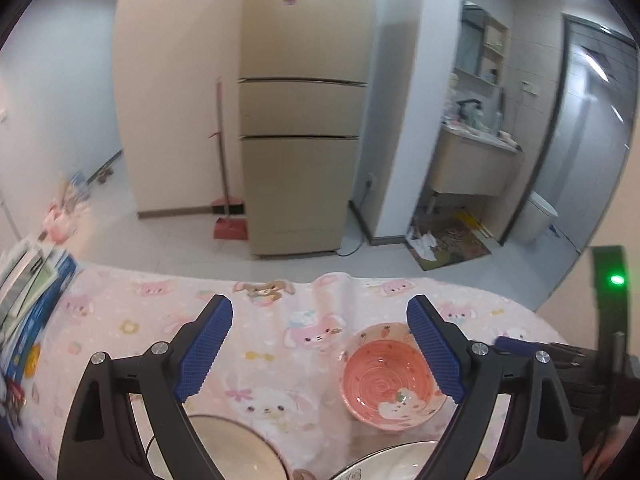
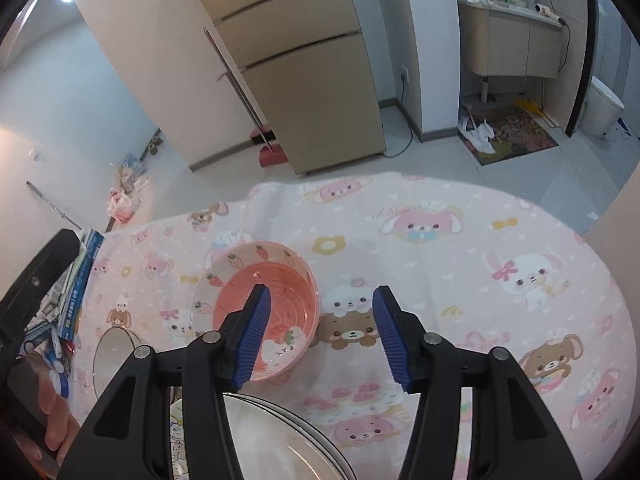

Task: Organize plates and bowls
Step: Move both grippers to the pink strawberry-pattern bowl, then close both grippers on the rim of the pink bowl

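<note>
A pink bowl (image 2: 260, 300) with carrot prints stands upright on the pink cartoon tablecloth (image 2: 460, 264). My right gripper (image 2: 322, 296) hangs over it, open. Its left finger is above the bowl's inside, its right finger is outside the right rim, and neither pad presses on the bowl. A stack of pale plates (image 2: 280, 444) lies at the near edge, with a clear glass dish (image 2: 112, 356) to its left. In the left wrist view my left gripper (image 1: 320, 308) is wide open and empty over the cloth. There the pink bowl (image 1: 390, 380) sits just inside its right finger, and the plates (image 1: 392, 460) lie below.
Boxes and books (image 1: 32, 300) are piled on the table's left end. The table's far edge (image 2: 400, 178) drops to a tiled floor with a beige fridge (image 1: 300, 140) and a red broom and dustpan (image 1: 228, 228). A hand (image 2: 56, 420) holds the left gripper.
</note>
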Action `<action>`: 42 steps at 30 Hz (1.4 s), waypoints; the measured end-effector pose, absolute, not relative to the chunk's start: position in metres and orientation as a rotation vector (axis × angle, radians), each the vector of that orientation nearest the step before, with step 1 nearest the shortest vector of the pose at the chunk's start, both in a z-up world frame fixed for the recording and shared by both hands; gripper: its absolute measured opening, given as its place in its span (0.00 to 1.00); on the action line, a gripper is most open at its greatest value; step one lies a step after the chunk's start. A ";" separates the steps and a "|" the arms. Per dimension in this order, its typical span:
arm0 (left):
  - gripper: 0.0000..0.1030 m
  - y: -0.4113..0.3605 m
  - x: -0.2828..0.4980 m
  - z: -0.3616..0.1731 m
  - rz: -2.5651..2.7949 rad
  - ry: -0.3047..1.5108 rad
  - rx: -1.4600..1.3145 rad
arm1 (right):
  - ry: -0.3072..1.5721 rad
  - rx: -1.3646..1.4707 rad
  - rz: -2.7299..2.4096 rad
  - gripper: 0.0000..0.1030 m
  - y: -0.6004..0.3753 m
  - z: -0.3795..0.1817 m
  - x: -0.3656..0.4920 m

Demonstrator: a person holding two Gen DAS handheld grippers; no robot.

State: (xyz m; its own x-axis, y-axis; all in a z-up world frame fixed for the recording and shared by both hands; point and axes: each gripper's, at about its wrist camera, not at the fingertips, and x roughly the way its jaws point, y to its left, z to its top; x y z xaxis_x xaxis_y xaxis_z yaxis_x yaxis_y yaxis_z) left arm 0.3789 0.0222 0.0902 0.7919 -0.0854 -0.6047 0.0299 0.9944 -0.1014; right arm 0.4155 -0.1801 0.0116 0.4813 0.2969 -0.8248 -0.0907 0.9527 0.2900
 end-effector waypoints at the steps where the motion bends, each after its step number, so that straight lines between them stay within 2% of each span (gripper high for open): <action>1: 0.88 0.021 0.378 0.089 -0.068 0.647 -0.073 | 1.060 0.219 0.239 0.51 -0.178 0.007 0.418; 9: 0.89 0.012 0.392 0.071 -0.084 0.702 -0.044 | 1.133 0.260 0.232 0.51 -0.174 -0.024 0.428; 13: 0.96 0.014 0.405 0.053 -0.053 0.759 -0.049 | 1.137 0.257 0.216 0.51 -0.175 -0.029 0.430; 16: 0.96 0.012 0.414 0.037 -0.059 0.829 -0.043 | 1.139 0.239 0.211 0.46 -0.173 -0.030 0.431; 17: 0.96 0.011 0.416 0.032 -0.046 0.852 -0.040 | 1.138 0.236 0.204 0.43 -0.172 -0.031 0.431; 18: 0.96 0.011 0.419 0.028 -0.037 0.869 -0.040 | 1.137 0.231 0.198 0.35 -0.173 -0.031 0.431; 21: 0.95 0.009 0.424 0.016 -0.044 0.896 -0.038 | 1.136 0.229 0.204 0.29 -0.172 -0.031 0.431; 22: 0.92 0.008 0.425 0.013 -0.046 0.907 -0.034 | 1.135 0.233 0.209 0.28 -0.172 -0.030 0.431; 24: 0.61 0.007 0.427 0.009 -0.068 0.930 -0.051 | 1.130 0.233 0.218 0.23 -0.172 -0.028 0.430; 25: 0.52 0.008 0.428 0.007 -0.081 0.951 -0.075 | 1.128 0.232 0.225 0.22 -0.172 -0.028 0.429; 26: 0.34 0.009 0.429 0.004 -0.090 0.962 -0.092 | 1.123 0.236 0.233 0.18 -0.171 -0.027 0.428; 27: 0.23 0.010 0.431 -0.001 -0.110 0.985 -0.116 | 1.118 0.239 0.243 0.15 -0.172 -0.026 0.427; 32: 0.18 0.010 0.440 -0.023 -0.114 1.056 -0.144 | 1.127 0.237 0.256 0.11 -0.167 -0.030 0.428; 35: 0.10 0.006 0.445 -0.034 -0.141 1.097 -0.157 | 1.122 0.227 0.265 0.06 -0.163 -0.029 0.428; 42: 0.09 -0.006 0.442 -0.037 -0.096 1.093 -0.104 | 1.101 0.178 0.241 0.05 -0.157 -0.028 0.427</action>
State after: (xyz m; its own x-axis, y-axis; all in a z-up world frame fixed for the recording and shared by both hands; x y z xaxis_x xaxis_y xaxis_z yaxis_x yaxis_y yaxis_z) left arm 0.4423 -0.0061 -0.0367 0.4565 -0.1289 -0.8803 0.0260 0.9910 -0.1317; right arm 0.4271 -0.1567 -0.0278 0.4307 0.2799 -0.8580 -0.1041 0.9597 0.2609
